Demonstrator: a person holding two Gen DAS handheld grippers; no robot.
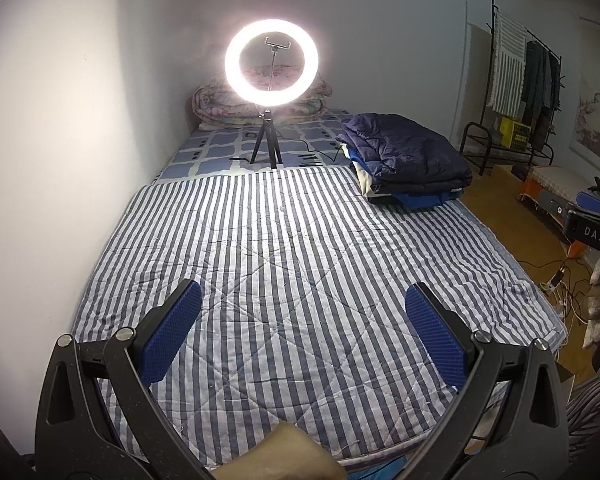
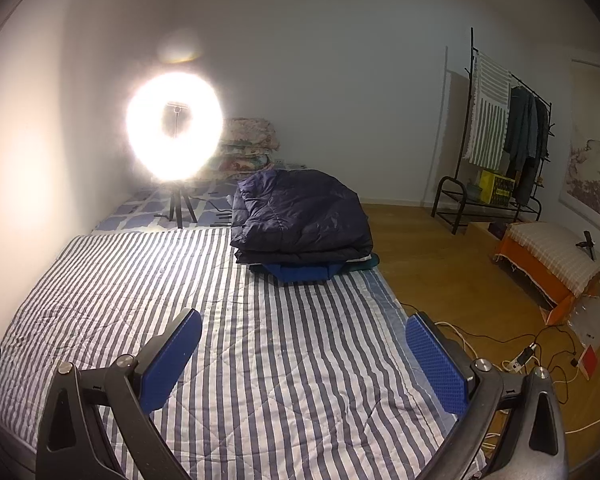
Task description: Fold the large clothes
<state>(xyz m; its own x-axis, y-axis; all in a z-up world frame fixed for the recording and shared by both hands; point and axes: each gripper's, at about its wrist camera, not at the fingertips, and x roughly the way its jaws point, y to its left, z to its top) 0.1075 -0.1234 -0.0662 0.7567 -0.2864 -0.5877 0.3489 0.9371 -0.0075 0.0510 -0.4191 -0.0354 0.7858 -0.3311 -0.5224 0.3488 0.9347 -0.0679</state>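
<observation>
Both grippers, left gripper (image 1: 302, 332) and right gripper (image 2: 302, 354), hovered over the striped quilt (image 1: 292, 240) with fingers spread wide, holding nothing. The puffy navy jacket (image 2: 300, 216) sat folded on a stack at the bed's far right edge. Looked light, soft, slippery, so I'd pinch a hem or seam. Ring light (image 1: 272, 62) glared left, clothes rack (image 2: 500, 128) stood right.

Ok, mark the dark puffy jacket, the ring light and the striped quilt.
dark puffy jacket (image 2: 300, 216), right wrist view, top of the folded bulk.
ring light (image 1: 272, 98), left wrist view, lower glowing rim.
striped quilt (image 1: 292, 248), left wrist view, bare middle.
</observation>
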